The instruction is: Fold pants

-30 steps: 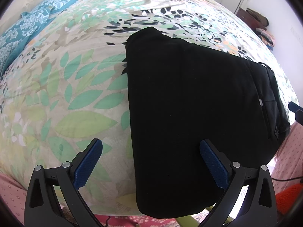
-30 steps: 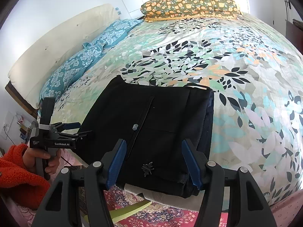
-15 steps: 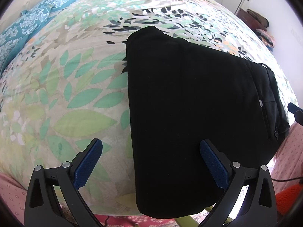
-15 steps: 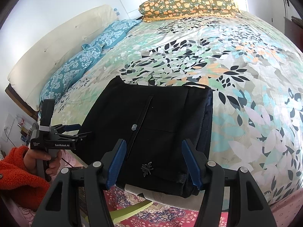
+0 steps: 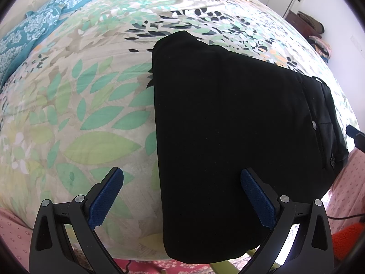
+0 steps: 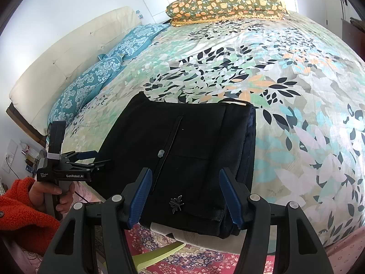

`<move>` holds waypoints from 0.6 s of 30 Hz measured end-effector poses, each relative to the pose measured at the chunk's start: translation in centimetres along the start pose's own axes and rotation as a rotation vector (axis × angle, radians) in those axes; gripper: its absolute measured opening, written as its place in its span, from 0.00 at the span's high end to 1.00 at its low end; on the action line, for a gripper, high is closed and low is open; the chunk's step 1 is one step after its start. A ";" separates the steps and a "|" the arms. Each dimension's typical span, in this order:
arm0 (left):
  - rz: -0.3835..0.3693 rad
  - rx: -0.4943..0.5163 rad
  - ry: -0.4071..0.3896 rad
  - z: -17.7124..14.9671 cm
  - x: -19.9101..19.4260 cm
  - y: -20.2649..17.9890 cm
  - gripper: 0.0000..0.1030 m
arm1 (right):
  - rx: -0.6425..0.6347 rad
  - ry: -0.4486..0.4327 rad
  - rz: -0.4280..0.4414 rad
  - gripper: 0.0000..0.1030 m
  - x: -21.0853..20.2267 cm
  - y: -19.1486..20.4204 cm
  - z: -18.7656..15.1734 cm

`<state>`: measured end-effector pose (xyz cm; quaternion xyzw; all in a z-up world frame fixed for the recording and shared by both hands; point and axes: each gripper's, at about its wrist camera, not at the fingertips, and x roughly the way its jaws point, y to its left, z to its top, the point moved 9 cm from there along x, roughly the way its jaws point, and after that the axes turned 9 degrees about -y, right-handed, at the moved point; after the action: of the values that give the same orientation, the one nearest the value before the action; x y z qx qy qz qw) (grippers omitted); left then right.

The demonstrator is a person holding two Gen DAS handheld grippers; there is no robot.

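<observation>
Two grippers hover over folded black pants [image 5: 228, 125] lying flat at the near edge of the leaf-print bedspread [image 5: 79, 114]. Left gripper [image 5: 182, 196] is spread wide, holding nothing. Right gripper [image 6: 184, 196] also gapes, empty, above the waistband end.

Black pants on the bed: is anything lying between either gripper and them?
Nothing visible. The black pants lie folded at the bed's near edge. The open right gripper and open left gripper hover above them with only air between.
</observation>
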<state>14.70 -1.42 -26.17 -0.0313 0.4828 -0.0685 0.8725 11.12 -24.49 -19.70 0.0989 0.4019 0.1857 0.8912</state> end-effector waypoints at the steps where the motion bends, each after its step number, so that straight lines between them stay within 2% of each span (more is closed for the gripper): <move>1: -0.001 -0.003 0.001 0.0 0.0 0.0 0.00 | 0.002 0.001 0.000 0.40 0.0 0.0 -0.1; 15: -0.022 -0.032 0.020 -0.1 0.1 0.3 0.00 | 0.030 0.011 0.016 0.40 0.4 0.0 -0.2; 18: -0.046 -0.026 0.055 0.6 -0.3 0.9 0.01 | 0.083 -0.026 0.025 0.40 -0.3 -1.3 0.9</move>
<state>15.12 -0.47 -25.68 -0.0517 0.5064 -0.0831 0.8567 11.93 -25.80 -19.25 0.1434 0.3966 0.1787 0.8890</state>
